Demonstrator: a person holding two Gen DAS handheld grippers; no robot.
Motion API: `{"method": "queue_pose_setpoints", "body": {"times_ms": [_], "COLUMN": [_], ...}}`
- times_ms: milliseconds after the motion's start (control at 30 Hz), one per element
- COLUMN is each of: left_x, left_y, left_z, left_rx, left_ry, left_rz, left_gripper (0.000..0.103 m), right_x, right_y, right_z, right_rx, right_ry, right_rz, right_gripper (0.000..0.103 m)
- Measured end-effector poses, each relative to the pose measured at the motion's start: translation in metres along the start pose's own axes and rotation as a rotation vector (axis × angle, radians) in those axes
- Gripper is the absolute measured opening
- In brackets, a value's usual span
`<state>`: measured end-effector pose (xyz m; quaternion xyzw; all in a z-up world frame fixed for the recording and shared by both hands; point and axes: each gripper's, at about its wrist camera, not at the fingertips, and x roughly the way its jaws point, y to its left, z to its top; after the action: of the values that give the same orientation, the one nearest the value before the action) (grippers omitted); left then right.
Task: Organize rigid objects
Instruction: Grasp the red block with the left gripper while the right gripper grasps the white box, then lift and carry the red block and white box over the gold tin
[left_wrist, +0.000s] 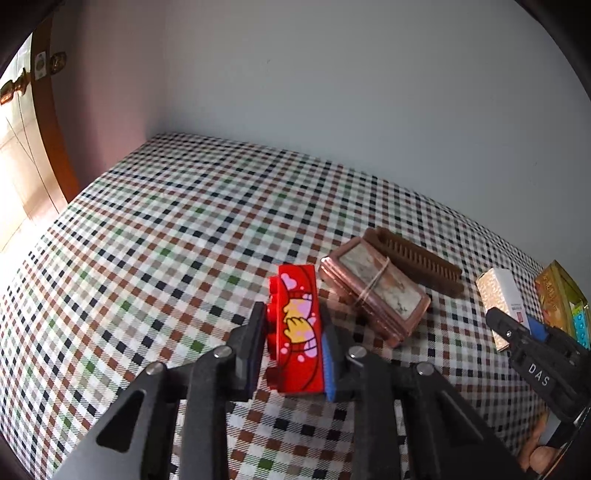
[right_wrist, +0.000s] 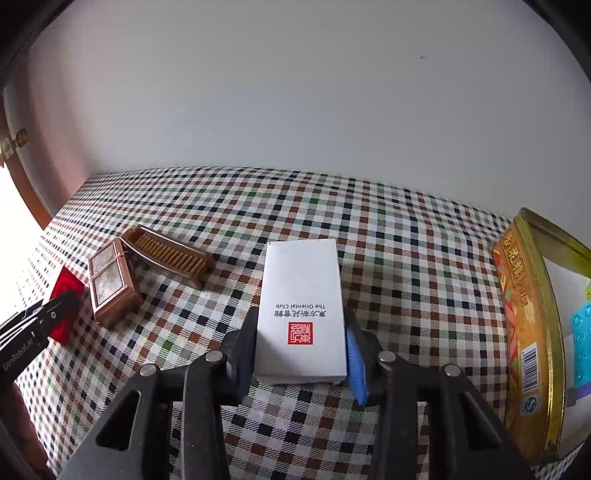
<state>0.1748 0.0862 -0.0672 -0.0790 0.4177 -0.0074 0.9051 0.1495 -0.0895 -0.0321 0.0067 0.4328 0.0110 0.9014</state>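
Note:
A red toy brick (left_wrist: 295, 332) with pink hearts lies on the checked tablecloth (left_wrist: 166, 240). My left gripper (left_wrist: 291, 317) is shut on it, one pad against each long side. In the right wrist view the brick (right_wrist: 64, 284) shows at the far left, with the left gripper (right_wrist: 55, 314) on it. A white carton (right_wrist: 301, 306) with a red seal and printed text lies flat on the cloth. My right gripper (right_wrist: 301, 321) is shut on its near end, pads pressing both sides. The left wrist view shows the carton (left_wrist: 498, 291) and the right gripper (left_wrist: 517, 332) at the right.
A copper-coloured framed stack bound with a rubber band (left_wrist: 373, 291) lies just right of the brick, with a brown comb (left_wrist: 417, 262) behind it. A golden tin (right_wrist: 524, 314) holding a blue studded plate (right_wrist: 580, 332) stands at the right. A wall runs along the table's far edge.

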Motion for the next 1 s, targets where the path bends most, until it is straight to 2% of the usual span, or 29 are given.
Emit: {"method": "queue_pose_setpoints", "body": {"times_ms": [167, 267, 333, 433, 567, 700, 800, 1000], "left_x": [0.009, -0.004, -0.015, -0.027, -0.040, -0.048, -0.053, -0.059], "left_y": [0.002, 0.001, -0.007, -0.018, -0.027, -0.035, -0.040, -0.045], "left_z": [0.005, 0.005, 0.004, 0.001, -0.005, -0.010, -0.014, -0.026], "left_rx": [-0.015, -0.003, 0.031, 0.064, 0.091, 0.093, 0.095, 0.069], "left_ry": [-0.008, -0.076, -0.146, -0.220, -0.276, -0.315, -0.342, -0.345], "left_rz": [-0.014, 0.024, 0.056, 0.052, 0.019, 0.012, 0.005, 0.018], "left_gripper": [0.021, 0.021, 0.021, 0.021, 0.021, 0.021, 0.021, 0.021], "right_x": [0.004, -0.001, -0.012, -0.037, -0.063, -0.083, -0.089, -0.093], "right_y": [0.002, 0.002, 0.003, 0.007, 0.005, -0.004, -0.010, -0.019], "right_z": [0.000, -0.001, -0.003, -0.009, -0.022, -0.034, -0.039, -0.043], "right_rx": [-0.002, -0.004, -0.011, -0.035, -0.030, -0.002, 0.016, 0.066], "right_ry": [-0.004, -0.024, -0.078, -0.203, -0.326, -0.405, -0.425, -0.421], "right_rz": [0.031, 0.029, 0.024, 0.002, -0.004, 0.034, 0.052, 0.118], "right_gripper": [0.043, 0.043, 0.043, 0.043, 0.043, 0.043, 0.043, 0.043]}}
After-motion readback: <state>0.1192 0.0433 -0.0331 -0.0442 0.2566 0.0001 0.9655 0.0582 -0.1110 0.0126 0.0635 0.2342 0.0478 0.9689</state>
